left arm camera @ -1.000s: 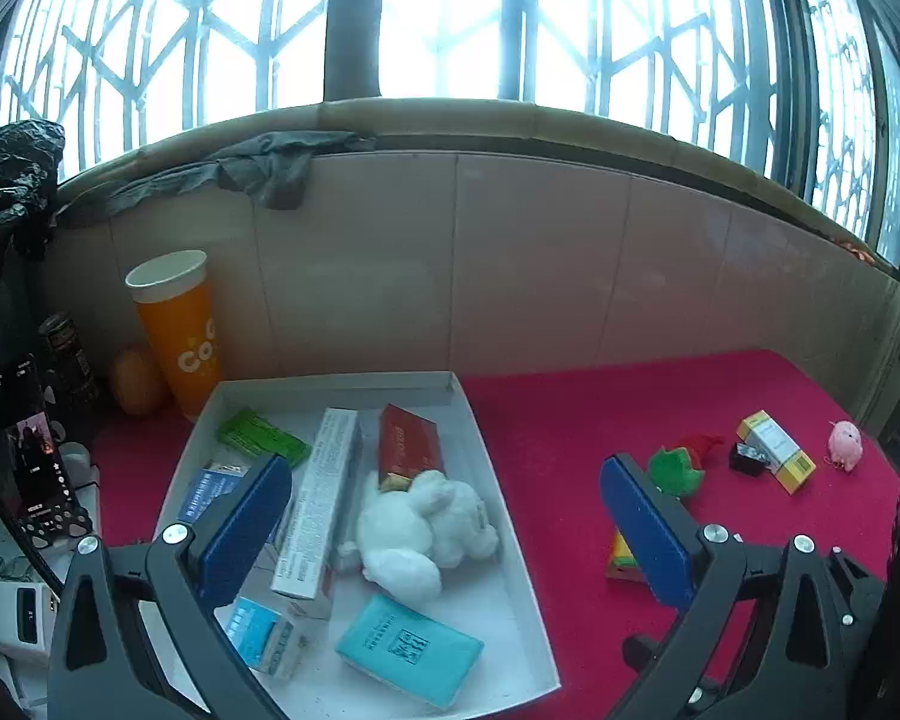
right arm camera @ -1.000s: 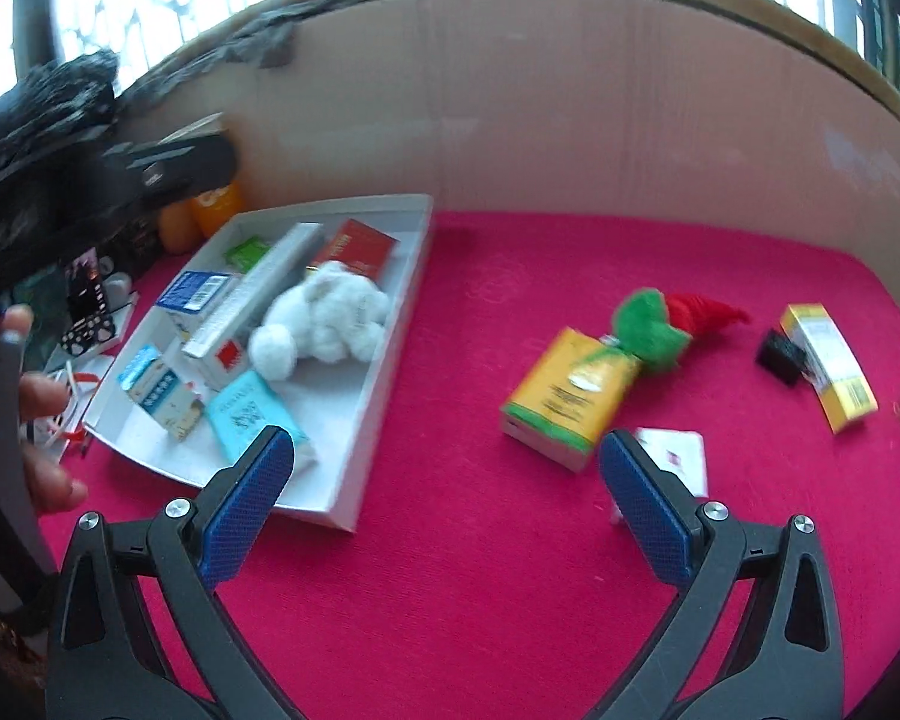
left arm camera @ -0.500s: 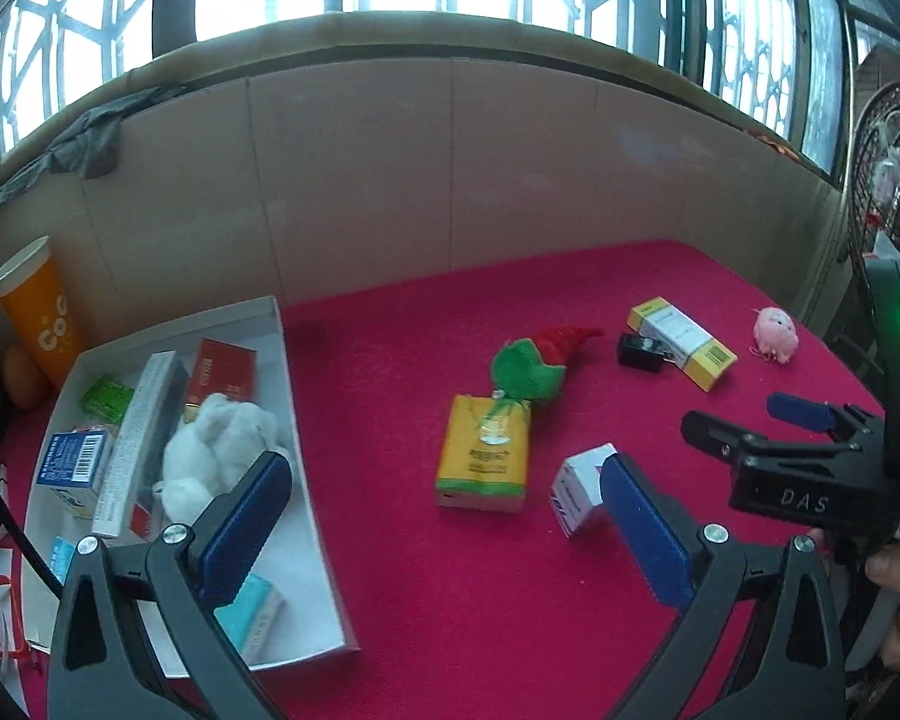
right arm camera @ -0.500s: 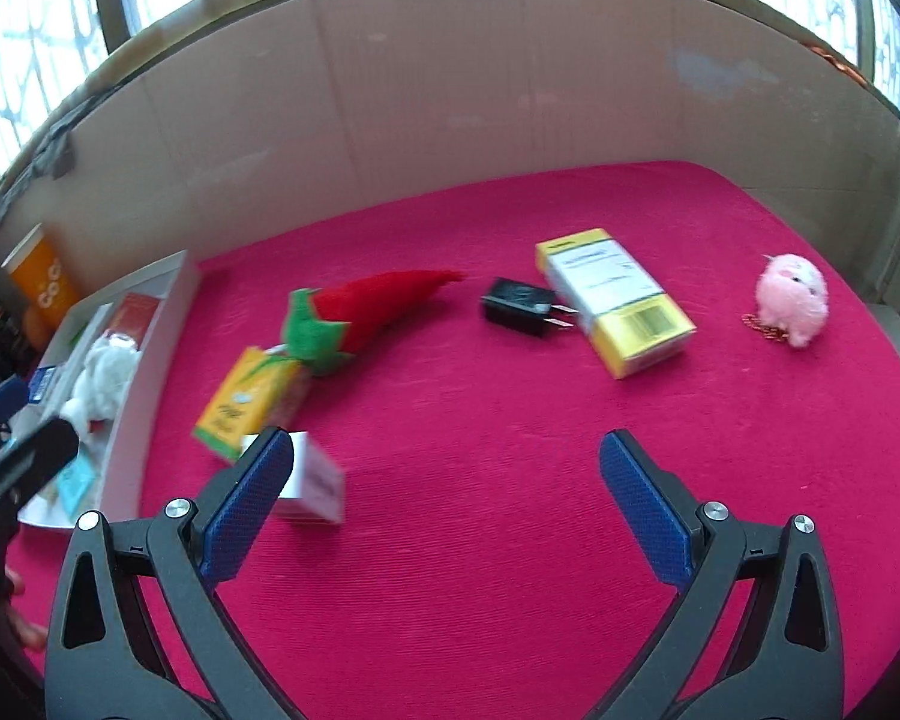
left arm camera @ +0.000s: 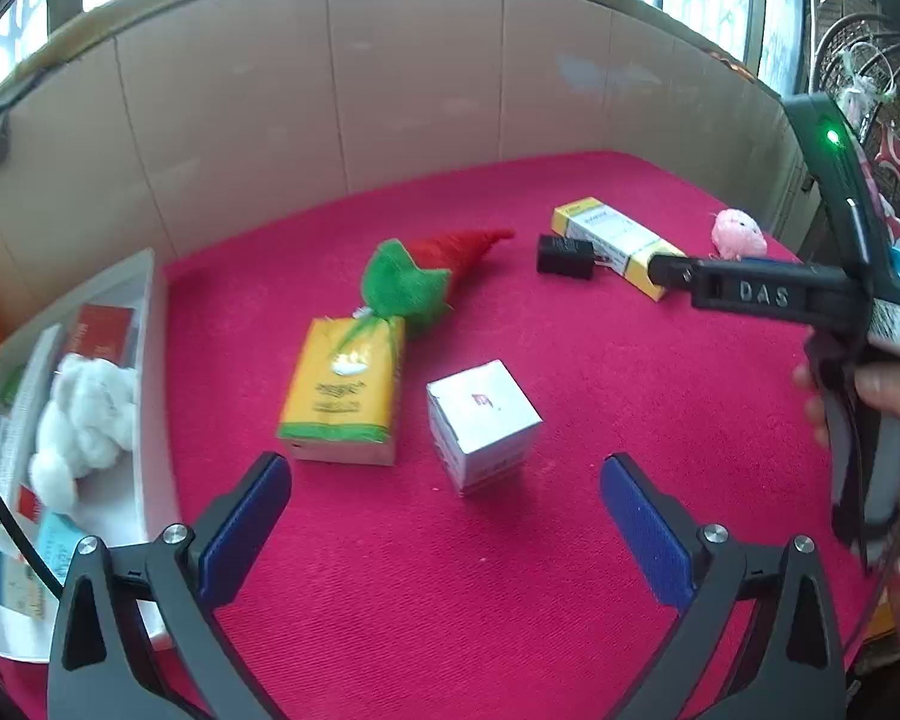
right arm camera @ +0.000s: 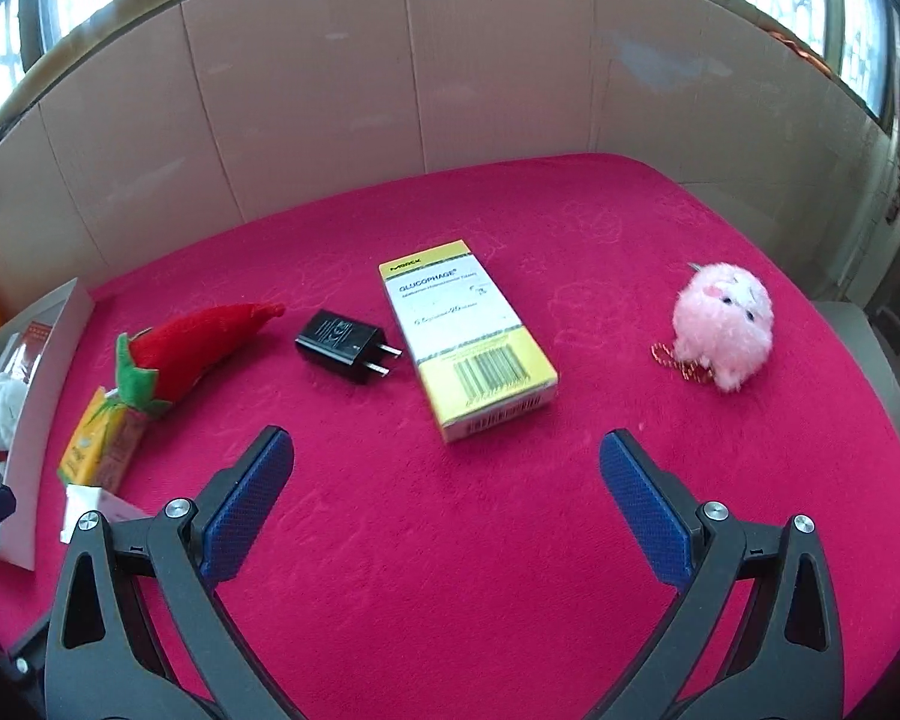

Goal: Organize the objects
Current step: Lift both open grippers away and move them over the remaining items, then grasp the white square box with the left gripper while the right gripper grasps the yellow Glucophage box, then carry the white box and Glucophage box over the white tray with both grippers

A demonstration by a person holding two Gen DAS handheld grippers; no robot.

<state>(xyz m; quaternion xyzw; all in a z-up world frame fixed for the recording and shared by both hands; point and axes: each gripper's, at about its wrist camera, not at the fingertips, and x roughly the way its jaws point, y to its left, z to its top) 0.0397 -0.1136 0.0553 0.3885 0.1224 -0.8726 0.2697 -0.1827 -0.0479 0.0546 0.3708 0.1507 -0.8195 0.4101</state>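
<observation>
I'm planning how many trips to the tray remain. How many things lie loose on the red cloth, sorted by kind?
Boxes: 3 (yellow box, white box, Glucophage box)
Plush toys: 2 (chili plush, pink plush)
Chargers: 1 (black charger)
Total: 6

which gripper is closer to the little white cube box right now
Left. The left gripper is open just short of the white cube box, which sits nearly between its fingers. The right gripper faces the yellow medicine box, farther right.
</observation>
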